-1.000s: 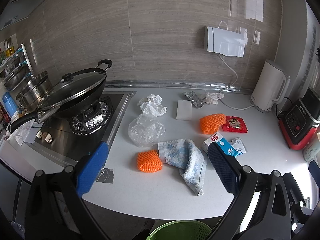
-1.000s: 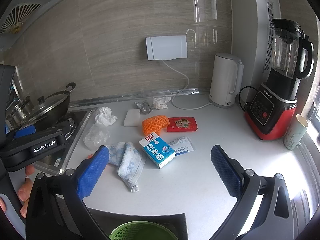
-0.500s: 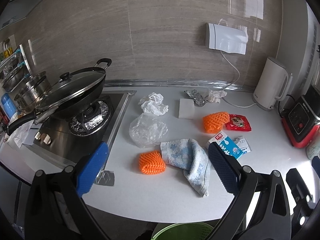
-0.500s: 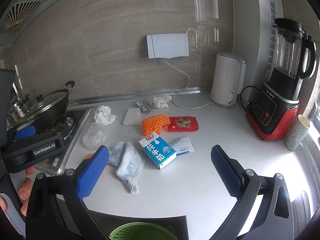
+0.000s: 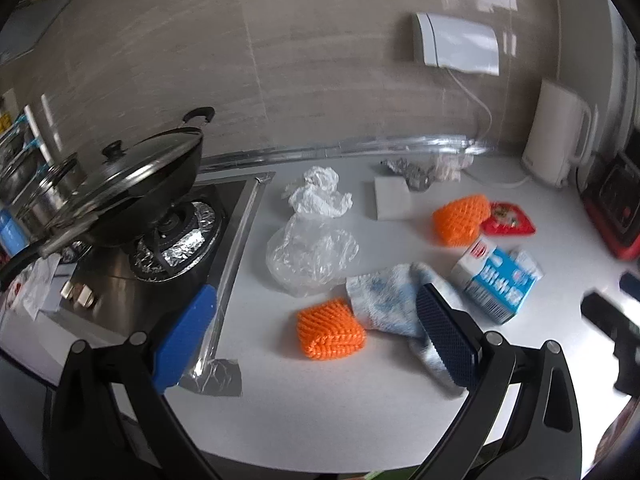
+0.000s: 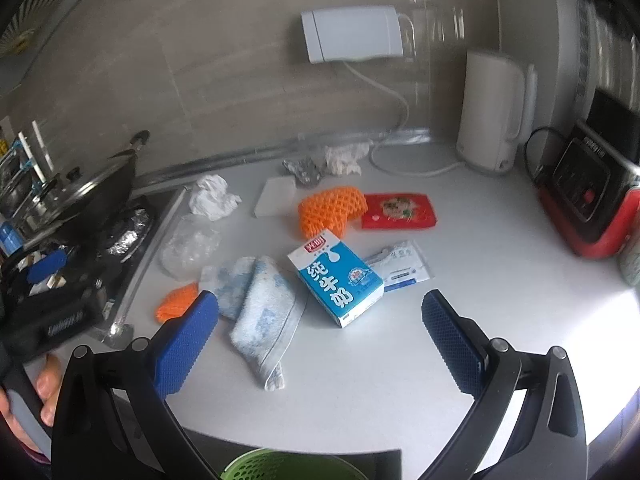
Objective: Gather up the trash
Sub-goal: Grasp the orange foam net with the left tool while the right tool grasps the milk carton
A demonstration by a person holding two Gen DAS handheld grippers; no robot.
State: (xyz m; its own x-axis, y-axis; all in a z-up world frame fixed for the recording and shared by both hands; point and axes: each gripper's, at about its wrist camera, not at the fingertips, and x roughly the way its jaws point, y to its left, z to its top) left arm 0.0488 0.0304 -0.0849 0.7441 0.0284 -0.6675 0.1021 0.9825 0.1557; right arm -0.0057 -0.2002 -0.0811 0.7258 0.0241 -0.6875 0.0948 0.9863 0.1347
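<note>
Trash lies on the white counter (image 6: 460,340): a blue milk carton (image 6: 338,276), two orange foam nets (image 5: 330,328) (image 6: 332,210), a clear plastic bag (image 5: 312,254), a crumpled white bag (image 5: 318,196), a red snack packet (image 6: 398,211), a small wrapper (image 6: 398,266), crumpled foil (image 6: 302,170). A blue-white towel (image 6: 262,304) lies in the middle. My left gripper (image 5: 316,342) is open and empty, just in front of the near orange net. My right gripper (image 6: 320,340) is open and empty, in front of the carton. A green bin (image 6: 288,466) sits below the counter edge.
A stove with a lidded black wok (image 5: 132,184) stands at the left. A white kettle (image 6: 494,114) and a red-based blender (image 6: 596,200) stand at the right. A white sponge block (image 5: 390,198) lies near the wall. A power cord runs along the back.
Both grippers have moved forward and down toward the counter. The trash looks larger and closer. The jaws stay open.
</note>
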